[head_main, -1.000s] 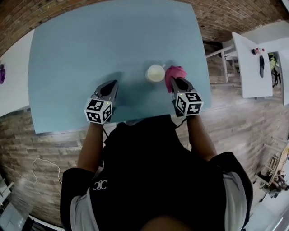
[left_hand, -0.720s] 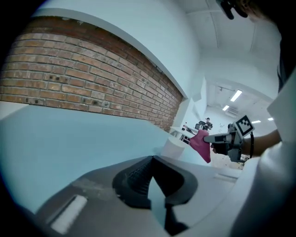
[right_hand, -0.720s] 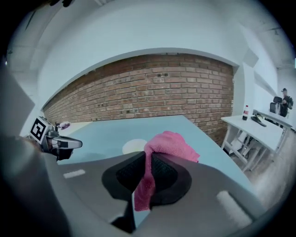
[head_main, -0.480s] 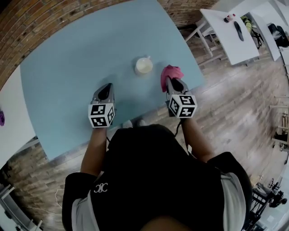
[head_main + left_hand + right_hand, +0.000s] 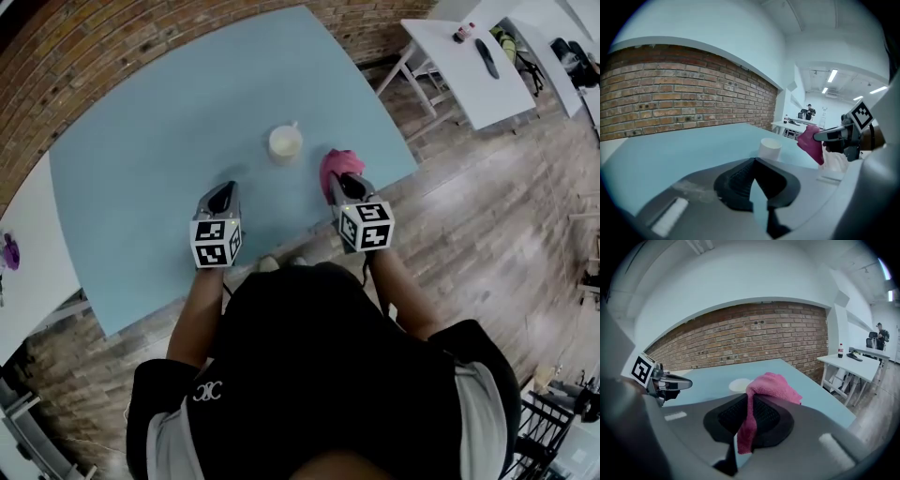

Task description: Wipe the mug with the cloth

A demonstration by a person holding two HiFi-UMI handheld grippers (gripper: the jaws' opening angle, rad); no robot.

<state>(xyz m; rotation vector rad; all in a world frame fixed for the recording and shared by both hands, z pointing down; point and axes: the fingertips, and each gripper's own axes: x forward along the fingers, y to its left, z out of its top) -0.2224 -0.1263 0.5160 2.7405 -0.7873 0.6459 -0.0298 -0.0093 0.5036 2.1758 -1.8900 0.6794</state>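
A cream mug [image 5: 285,143] stands upright on the light blue table [image 5: 169,122], ahead of both grippers; it also shows in the left gripper view [image 5: 769,148] and, partly hidden behind the cloth, in the right gripper view [image 5: 737,385]. My right gripper [image 5: 339,180] is shut on a pink cloth [image 5: 335,163], which hangs bunched from its jaws [image 5: 761,399] just right of the mug. My left gripper [image 5: 223,194] is shut with nothing in it, its jaws meeting at the tip [image 5: 753,161], hovering left of and nearer than the mug.
The table's right edge [image 5: 389,112] lies close to the cloth. Beyond it are a wooden floor and a white table [image 5: 469,70] with a bottle and dark items. A brick wall [image 5: 670,93] runs along the far side. A person stands far off [image 5: 881,336].
The head view has swung, so the table now looks tilted. Both grippers, the mug and the cloth keep the same relation to each other; the right gripper still holds the cloth.
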